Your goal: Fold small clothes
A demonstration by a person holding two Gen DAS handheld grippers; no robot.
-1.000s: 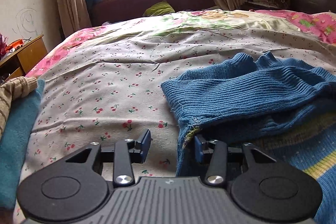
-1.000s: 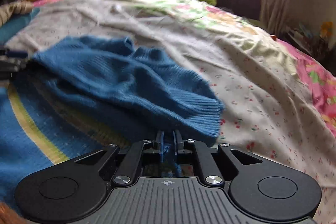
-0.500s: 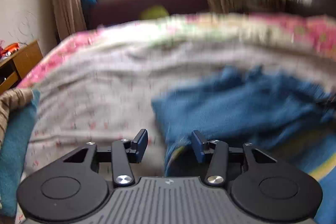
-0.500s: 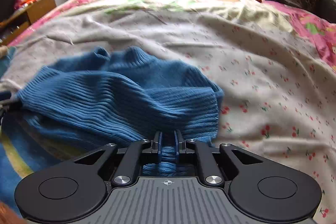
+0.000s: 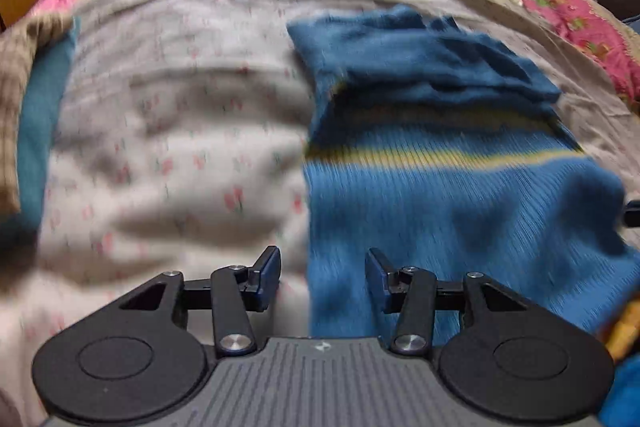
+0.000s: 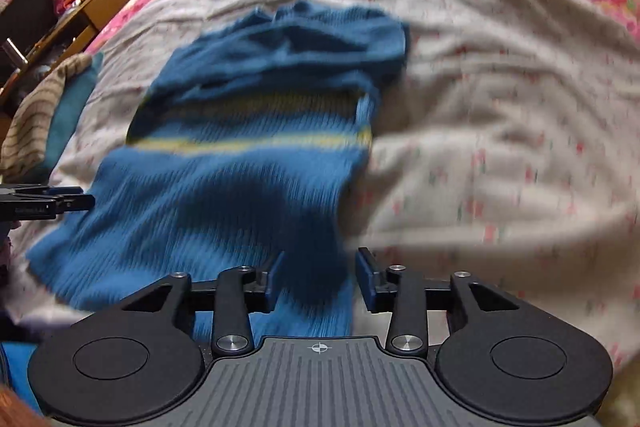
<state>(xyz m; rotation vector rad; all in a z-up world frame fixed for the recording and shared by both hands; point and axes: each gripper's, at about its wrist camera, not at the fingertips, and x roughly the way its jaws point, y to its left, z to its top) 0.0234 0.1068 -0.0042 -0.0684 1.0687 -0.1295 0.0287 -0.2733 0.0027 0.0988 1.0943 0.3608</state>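
Left wrist view: the left tool (image 5: 322,277) hangs with jaws apart and nothing pinched, straddling the left edge of the blue sweater (image 5: 448,163) that lies on the flowery bedsheet (image 5: 168,131). Right wrist view: the right tool (image 6: 320,277) is opening, its fingers clear of the sweater's (image 6: 256,147) right edge between them; everything's blurred.

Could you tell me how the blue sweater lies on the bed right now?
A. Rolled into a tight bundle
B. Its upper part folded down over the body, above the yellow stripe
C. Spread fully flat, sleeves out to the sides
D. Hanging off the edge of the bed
B: the darker upper part of the blue sweater lies doubled over the body just above the yellow stripe.
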